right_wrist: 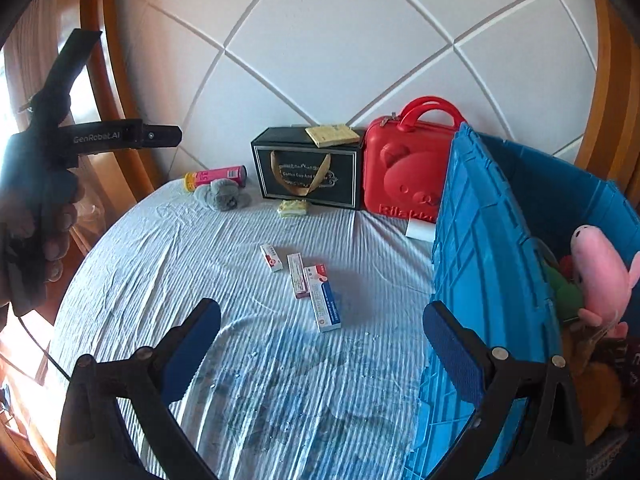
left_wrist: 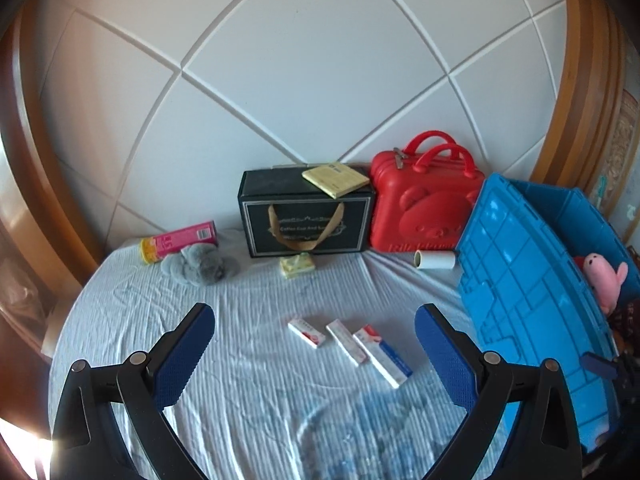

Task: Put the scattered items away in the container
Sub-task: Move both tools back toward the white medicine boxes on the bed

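Both claws hang open above the bed and neither has hold of anything: the left claw and the right claw each show their two blue pads spread wide with only the striped sheet between them.

The nearest scattered items are three small cartons in the middle of the bed, just left of the blue container. The short carton lies apart from the other two. The middle carton and the long carton lie side by side and seem to touch along one edge. In the right wrist view the same three appear as the short one, the middle one and the long one.

These cartons are, I judge, light and fairly stiff, but thin cardboard dents if it is squeezed hard. All three lie flat, and their long axes run roughly parallel, from the far left toward the near right in the left wrist view. The best hold is probably across the narrow width, near the middle of the length. The long carton may need to be separated from its neighbour first.

Farther back lie a grey plush toy, which is soft and easy to pinch anywhere, a pink tube lying on its side with its long axis left to right, and a white roll next to the container wall. Both round things may roll away. A pink plush is already inside the container.
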A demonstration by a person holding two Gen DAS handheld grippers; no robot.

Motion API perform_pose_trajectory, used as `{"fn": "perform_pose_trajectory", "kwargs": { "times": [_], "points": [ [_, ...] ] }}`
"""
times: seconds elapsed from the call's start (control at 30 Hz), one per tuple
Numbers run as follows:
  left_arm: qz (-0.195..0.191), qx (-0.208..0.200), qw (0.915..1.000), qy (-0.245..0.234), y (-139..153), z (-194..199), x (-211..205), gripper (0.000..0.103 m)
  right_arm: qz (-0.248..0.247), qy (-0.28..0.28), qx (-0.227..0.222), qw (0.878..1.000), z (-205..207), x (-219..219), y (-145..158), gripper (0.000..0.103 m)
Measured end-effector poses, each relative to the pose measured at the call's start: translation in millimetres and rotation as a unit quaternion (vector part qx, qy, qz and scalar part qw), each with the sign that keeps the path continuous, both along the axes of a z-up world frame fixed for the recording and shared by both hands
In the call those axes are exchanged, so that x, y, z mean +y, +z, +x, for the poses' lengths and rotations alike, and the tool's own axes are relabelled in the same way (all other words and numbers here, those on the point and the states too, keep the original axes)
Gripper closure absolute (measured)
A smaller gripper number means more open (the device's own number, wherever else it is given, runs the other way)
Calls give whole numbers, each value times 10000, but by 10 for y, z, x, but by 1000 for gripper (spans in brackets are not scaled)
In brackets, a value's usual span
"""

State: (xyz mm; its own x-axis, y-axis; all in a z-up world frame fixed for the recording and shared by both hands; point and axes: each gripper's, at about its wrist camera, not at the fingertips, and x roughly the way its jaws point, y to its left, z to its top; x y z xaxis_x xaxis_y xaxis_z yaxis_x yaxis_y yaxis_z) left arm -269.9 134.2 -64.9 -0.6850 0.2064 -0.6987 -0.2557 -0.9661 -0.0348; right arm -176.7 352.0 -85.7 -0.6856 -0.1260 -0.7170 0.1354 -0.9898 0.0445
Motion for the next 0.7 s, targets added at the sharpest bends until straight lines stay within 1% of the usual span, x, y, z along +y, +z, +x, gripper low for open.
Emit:
{"fn": "perform_pose_trajectory", "kwargs": {
  "times": [0.17, 0.37, 0.47, 0.57, 0.7],
  "points": [
    [-52, -339, 9994, 70, -557, -267, -45, 2, 195, -108, -320, 9992, -346, -119, -453, 0],
    [-120, -767, 9965, 323, -1344, -701, -43, 5, 327, -183, -437, 9983, -713, -252, -1056, 0],
    [-3, -1015, 9938, 460, -1705, -907, -11, 6, 399, -224, -494, 9977, -899, -270, -1362, 0],
    [37, -1304, 9897, 595, -2038, -1131, 48, 7, 480, -282, -552, 9969, -1060, -263, -1633, 0],
    [-125, -1602, 9841, 751, -2386, -1419, 118, 9, 570, -306, -578, 9962, -1222, -236, -1939, 0]
  ]
}}
